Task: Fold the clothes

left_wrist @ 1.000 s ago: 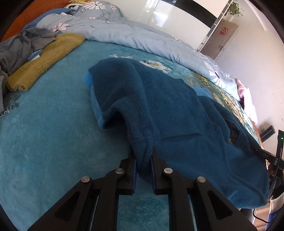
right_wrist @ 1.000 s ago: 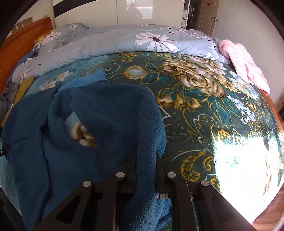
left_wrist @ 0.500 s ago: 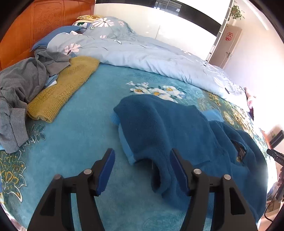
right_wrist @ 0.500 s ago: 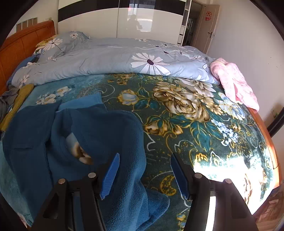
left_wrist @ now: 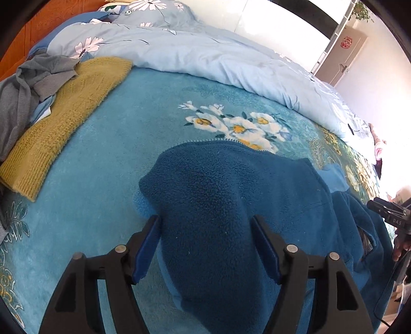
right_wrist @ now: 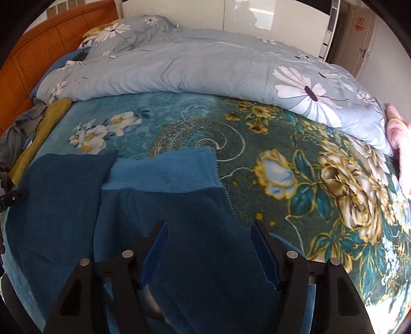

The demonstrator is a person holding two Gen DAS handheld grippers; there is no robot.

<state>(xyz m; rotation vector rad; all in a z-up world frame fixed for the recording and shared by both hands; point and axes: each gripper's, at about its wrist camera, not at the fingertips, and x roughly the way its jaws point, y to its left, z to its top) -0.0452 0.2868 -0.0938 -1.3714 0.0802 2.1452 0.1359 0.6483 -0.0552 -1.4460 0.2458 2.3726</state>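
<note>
Sunlit bedrm: orange wood headboard (right_wrist: 38,59), glossy white wardrobe (right_wrist: 231,18), beige door (left_wrist: 344,56), white walls.

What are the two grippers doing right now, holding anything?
Left gripper: open, just let go, holding nothing, fleece lying beneath.
Right gripper: open, just let go, holding nothing.

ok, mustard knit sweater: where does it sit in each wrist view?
Left wrist: mustard knit sweater at the left, big, running from upper centre-left down to the left edge, grey garment on its upper end.
Right wrist: sweater a thin strip at the far left edge.
Shared landmark: white flower print on the blanket.
</note>
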